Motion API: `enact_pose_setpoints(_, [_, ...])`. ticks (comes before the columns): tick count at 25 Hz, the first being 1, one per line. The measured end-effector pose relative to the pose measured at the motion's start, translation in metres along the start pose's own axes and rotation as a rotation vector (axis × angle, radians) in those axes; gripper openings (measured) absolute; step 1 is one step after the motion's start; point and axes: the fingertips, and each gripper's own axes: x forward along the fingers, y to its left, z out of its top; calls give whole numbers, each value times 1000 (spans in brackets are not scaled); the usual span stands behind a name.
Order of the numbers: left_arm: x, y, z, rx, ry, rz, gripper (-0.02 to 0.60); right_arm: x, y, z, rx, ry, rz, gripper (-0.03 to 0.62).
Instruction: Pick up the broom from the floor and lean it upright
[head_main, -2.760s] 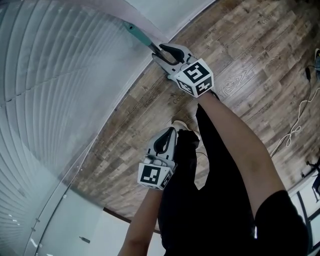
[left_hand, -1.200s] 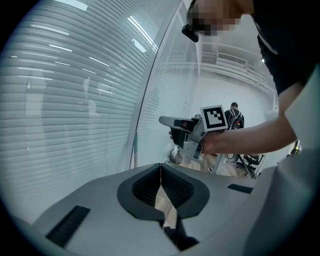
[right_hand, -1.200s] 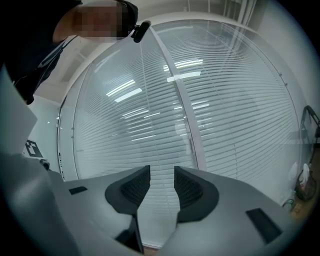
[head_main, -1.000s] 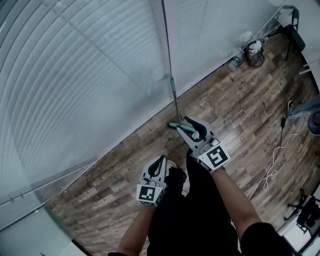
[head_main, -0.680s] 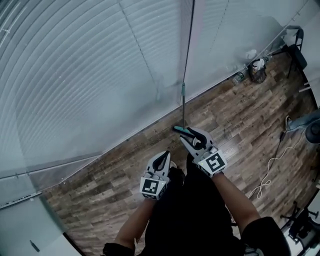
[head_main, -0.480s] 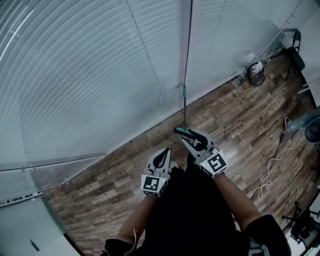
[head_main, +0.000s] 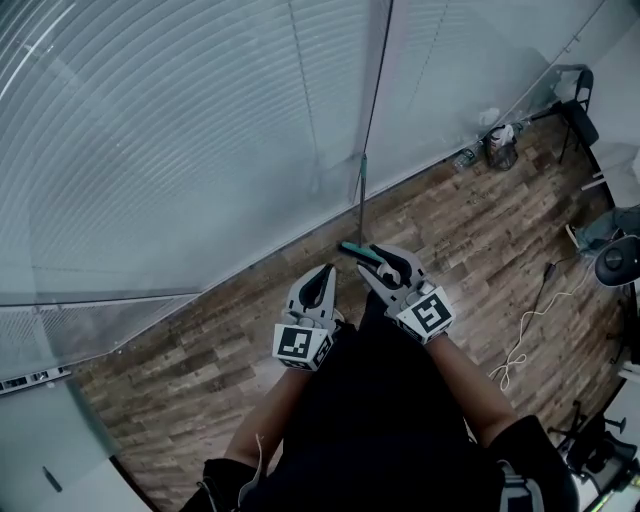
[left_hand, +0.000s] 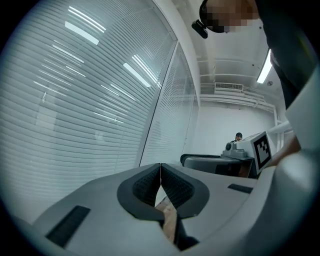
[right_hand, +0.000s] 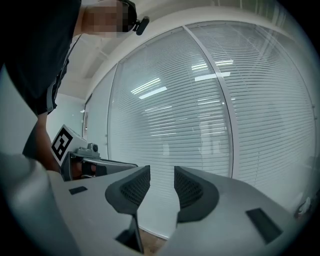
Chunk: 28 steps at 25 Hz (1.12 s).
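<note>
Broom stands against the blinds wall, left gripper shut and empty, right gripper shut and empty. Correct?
Not quite: the right gripper is open, its jaws apart with nothing between them, as the right gripper view shows. The rest holds: the broom stands against the blinds wall, and the left gripper is shut and empty.
</note>
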Motion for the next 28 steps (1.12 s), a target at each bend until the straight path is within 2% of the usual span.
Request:
enact_pose_setpoints(2, [-5, -4, 2, -15, -3, -3, 20, -7, 3, -8, 19, 28, -25, 158])
enact_pose_setpoints(5, [-13, -9, 6, -35, -3, -9, 20, -13, 16, -5, 31, -2, -15, 156])
enact_pose_setpoints(9, [-18, -11, 14, -60, -10, 17, 20, -18, 37, 15, 99, -43, 33, 152])
enact_pose_setpoints(11, [-20, -12, 23, -60, -23, 42, 20, -21, 41, 28, 101, -72, 36, 139])
enact_pose_setpoints(12, [-21, -13, 27, -56, -30, 48, 20, -23, 41, 35, 95, -91, 33, 123])
enact_pose_setpoints(14, [-22, -20, 34, -36, -48, 43, 20, -33, 38, 46, 70, -125, 23, 51])
enact_pose_setpoints(16, [-24, -30, 45, -9, -67, 41, 20, -45, 34, 55, 55, -149, 17, 26])
enact_pose_setpoints(21, [-15, -63, 64, 58, -95, 43, 20, -82, 22, 81, 81, -208, 0, 20])
enact_pose_setpoints(25, [-8, -91, 67, 74, -113, 49, 20, -105, 9, 91, 16, -230, -38, 20])
enact_pose_setpoints(28, [-5, -117, 67, 93, -115, 63, 20, -123, 2, 95, 11, -249, -42, 20])
